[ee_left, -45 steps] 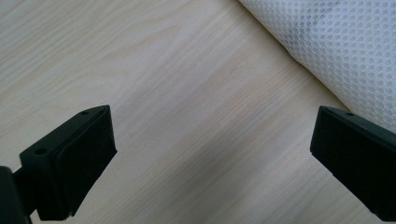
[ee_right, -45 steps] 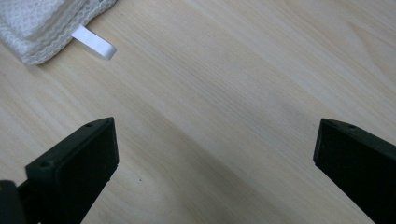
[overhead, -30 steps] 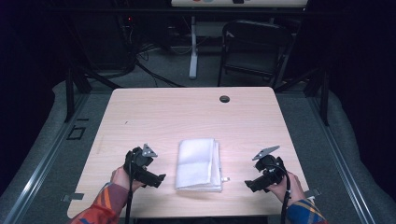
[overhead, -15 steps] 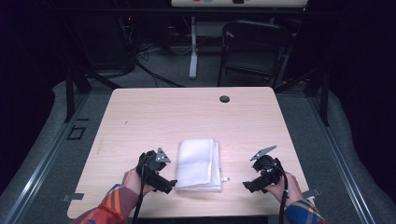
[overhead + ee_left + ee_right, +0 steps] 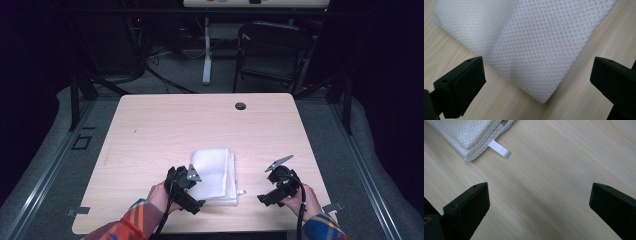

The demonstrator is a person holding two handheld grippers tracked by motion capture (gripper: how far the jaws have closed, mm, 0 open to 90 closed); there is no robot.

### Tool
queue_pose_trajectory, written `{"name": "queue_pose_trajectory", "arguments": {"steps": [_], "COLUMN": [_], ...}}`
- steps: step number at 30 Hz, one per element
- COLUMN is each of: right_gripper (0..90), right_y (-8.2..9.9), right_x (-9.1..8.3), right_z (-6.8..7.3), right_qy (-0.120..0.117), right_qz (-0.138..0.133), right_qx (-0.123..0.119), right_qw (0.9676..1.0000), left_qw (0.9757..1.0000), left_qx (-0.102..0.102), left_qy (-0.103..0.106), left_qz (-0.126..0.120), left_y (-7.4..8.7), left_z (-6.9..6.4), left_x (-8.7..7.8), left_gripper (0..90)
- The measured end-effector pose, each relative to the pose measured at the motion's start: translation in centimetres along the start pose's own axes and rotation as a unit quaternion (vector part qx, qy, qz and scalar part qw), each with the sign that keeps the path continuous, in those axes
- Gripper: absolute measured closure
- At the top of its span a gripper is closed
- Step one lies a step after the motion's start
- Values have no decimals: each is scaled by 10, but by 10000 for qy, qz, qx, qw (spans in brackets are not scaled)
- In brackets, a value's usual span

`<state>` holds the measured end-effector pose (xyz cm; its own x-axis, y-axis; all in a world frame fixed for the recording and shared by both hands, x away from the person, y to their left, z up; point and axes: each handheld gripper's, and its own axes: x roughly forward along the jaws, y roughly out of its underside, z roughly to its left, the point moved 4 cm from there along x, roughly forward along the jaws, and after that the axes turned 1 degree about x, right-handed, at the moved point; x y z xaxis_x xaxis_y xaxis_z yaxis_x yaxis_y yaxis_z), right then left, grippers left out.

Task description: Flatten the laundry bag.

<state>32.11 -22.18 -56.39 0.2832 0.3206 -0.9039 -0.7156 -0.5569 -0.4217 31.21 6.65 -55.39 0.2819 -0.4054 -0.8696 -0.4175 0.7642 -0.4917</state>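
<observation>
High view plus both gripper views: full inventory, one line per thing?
Mesh bag: 1, white, folded flat, near-centre of table by the near edge.
Ribbon tab: 1, white, sticking out of the bag's edge.
Table: 1, light wood, centre.
Cable port: 1, black, far edge of table.
Folding chair: 1, black, behind table.
Floor cables: several, black, behind table at left.
Left tool: 1, black, open, jaws either side of the bag's corner.
Right tool: 1, black, open, over bare table right of bag.
Sleeves: 2, plaid, bottom edge.
</observation>
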Motion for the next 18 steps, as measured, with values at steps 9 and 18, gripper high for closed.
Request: {"name": "queue_pose_trajectory", "arguments": {"steps": [9,18], "right_gripper": [43,74], "right_y": [-1,0], "right_x": [3,5], "right_z": [1,3], "right_qy": [-123,-137], "right_qz": [49,85], "right_qx": [-30,-75], "right_qw": [9999,9998], "left_qw": [9993,9985], "left_qx": [327,464], "left_qy": [36,-169], "left_qz": [157,233], "left_y": [-18,-24], "left_z": [-12,-16], "left_x": [19,29], "left_gripper": [1,134]}}
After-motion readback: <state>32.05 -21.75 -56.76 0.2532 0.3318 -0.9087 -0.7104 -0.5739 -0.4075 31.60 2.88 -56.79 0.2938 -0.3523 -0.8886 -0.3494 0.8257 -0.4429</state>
